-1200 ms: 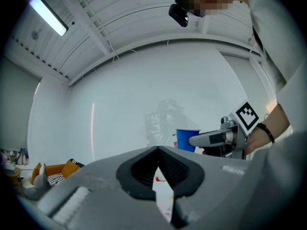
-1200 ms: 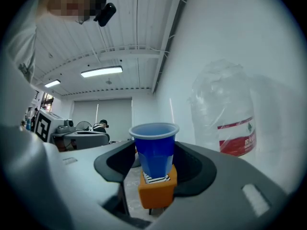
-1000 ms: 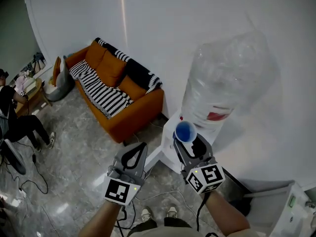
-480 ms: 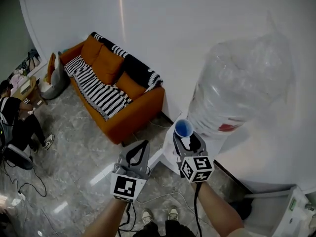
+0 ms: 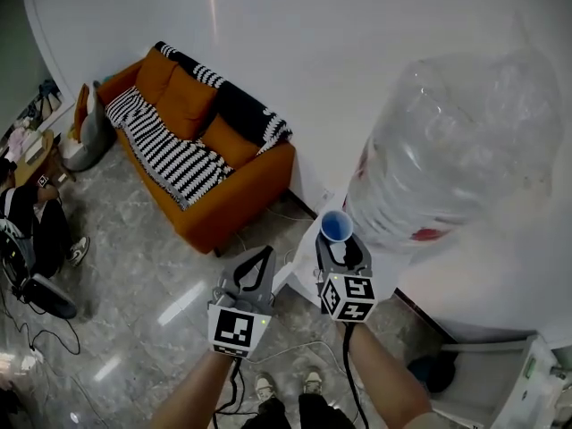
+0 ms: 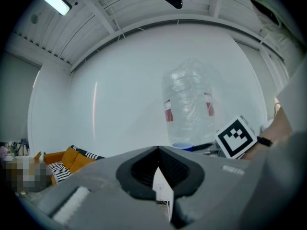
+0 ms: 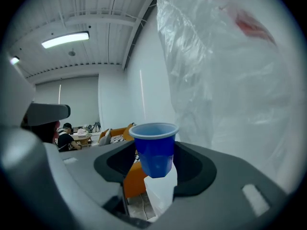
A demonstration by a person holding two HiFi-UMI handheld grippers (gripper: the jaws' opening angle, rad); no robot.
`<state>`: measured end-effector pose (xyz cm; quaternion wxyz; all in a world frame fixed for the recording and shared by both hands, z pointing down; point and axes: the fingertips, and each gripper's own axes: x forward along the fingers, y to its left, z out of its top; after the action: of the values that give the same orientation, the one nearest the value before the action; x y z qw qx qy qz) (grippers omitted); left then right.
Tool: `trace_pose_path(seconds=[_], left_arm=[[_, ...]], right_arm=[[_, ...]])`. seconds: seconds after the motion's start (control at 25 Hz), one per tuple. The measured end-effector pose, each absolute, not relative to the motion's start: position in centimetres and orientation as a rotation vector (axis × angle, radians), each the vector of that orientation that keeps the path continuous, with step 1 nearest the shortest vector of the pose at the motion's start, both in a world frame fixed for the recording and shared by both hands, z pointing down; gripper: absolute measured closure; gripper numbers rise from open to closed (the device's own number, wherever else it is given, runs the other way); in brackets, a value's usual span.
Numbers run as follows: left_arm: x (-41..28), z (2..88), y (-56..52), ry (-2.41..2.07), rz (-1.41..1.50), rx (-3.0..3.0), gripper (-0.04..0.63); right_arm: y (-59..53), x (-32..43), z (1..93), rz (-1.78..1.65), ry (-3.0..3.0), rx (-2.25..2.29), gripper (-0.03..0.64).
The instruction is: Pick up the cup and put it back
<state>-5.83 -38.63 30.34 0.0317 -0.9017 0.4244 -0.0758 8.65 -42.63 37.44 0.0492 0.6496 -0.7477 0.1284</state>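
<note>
**Blue cup (image 5: 336, 226) pinched in the right tool (image 5: 340, 247)**

The right tool's jaws grip the cup from both sides; it stands upright in the air, open mouth up, just in front of the big clear water bottle (image 5: 456, 141); the left tool (image 5: 259, 259) hangs just beside the right one, its jaws pressed together with nothing between them; beyond both, an orange sofa (image 5: 237, 208) with a striped throw (image 5: 170, 155) stands against the white wall (image 5: 295, 52).

White wall (image 5: 357, 43), orange sofa (image 5: 237, 206) with striped throw (image 5: 170, 164), glossy grey floor (image 5: 134, 266).
</note>
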Motion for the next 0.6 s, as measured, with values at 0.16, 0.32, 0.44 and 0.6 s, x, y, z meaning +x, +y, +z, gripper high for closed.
trace_pose_path(seconds=[0.16, 0.32, 0.44, 0.6], left_arm=[[-5.5, 31.6, -39.1, 1.293, -0.25, -2.787, 0.594], [-5.3, 32.9, -39.0, 1.299, -0.27, -2.817, 0.594], [-5.3, 33.8, -38.9, 1.301, -0.284, -2.827, 0.594], [-5.2, 34.8, -38.9, 1.299, -0.308, -2.836, 0.594]], right_arm=[[-43.2, 8.8, 39.5, 0.416, -2.209, 2.009, 0.365], [-43.5, 9.3, 41.4, 0.481, -2.13, 2.05, 0.364], [-43.6, 9.6, 42.4, 0.497, -2.087, 2.065, 0.362], [-43.3, 10.1, 43.7, 0.521, -2.048, 2.071, 0.36]])
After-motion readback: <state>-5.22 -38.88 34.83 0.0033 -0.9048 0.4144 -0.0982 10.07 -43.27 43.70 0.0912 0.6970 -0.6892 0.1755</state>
